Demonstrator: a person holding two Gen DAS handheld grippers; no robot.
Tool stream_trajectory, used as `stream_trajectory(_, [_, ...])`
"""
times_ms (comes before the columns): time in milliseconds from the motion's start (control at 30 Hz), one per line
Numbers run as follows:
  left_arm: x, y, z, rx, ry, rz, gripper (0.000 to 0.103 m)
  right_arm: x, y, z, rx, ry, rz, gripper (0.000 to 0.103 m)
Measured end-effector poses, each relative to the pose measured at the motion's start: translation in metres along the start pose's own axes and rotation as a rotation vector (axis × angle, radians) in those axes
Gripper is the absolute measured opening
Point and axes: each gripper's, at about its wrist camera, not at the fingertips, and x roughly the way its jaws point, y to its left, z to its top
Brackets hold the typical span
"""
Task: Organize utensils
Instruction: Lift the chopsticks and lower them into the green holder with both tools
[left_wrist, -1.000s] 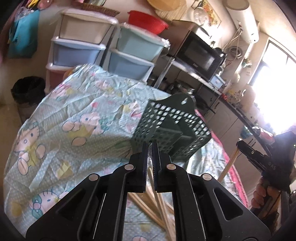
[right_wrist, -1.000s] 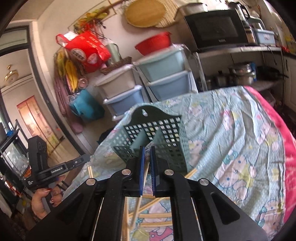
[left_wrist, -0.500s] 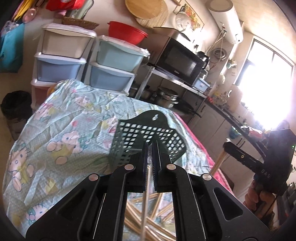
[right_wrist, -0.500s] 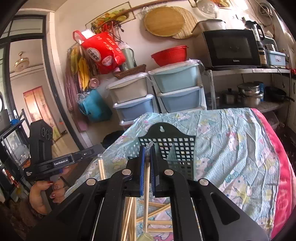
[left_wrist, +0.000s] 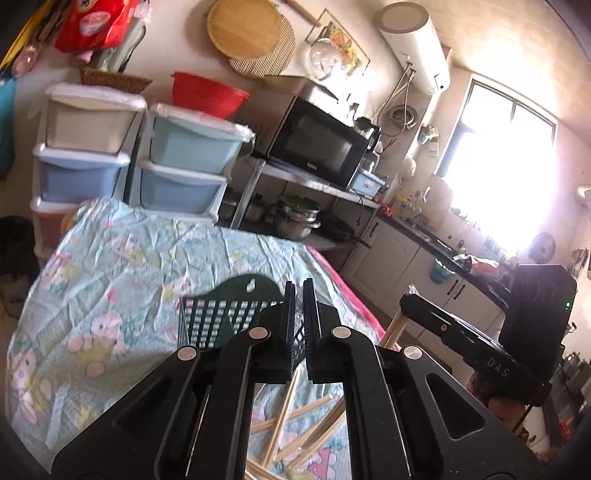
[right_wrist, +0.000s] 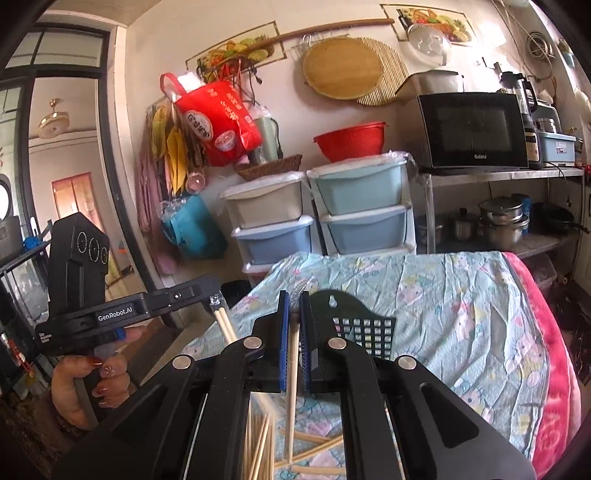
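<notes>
A dark green perforated utensil basket (left_wrist: 218, 321) (right_wrist: 365, 326) lies on the cartoon-print cloth, just beyond both grippers. My left gripper (left_wrist: 299, 291) is shut on a wrapped pair of wooden chopsticks (left_wrist: 282, 406) that hangs down below its fingers. In the right wrist view the same left gripper (right_wrist: 212, 291) shows at the left, held by a hand, with chopstick ends (right_wrist: 226, 325) sticking out. My right gripper (right_wrist: 293, 299) is shut on another wooden chopstick pair (right_wrist: 291, 373), also hanging down. Several loose chopsticks (left_wrist: 306, 424) (right_wrist: 258, 443) lie on the cloth beneath.
The table (right_wrist: 461, 295) has a pink edge (right_wrist: 554, 354) on the right. Behind it stand stacked plastic drawers (right_wrist: 358, 206), a red bowl (right_wrist: 349, 142) and a microwave (right_wrist: 472, 129) on a metal shelf with pots (right_wrist: 502, 221).
Both grippers have risen above the table, each keeping its chopsticks. The basket now sits lower in both views, and more of the kitchen wall shows.
</notes>
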Motion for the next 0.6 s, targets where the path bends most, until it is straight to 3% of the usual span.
stream_trajectory(600, [0.004, -0.017, 0.057, 0.023, -0.082, -0.044, 0.002, -0.006, -0.012, 0.053, -0.007, -0.150, -0.057, 0.006])
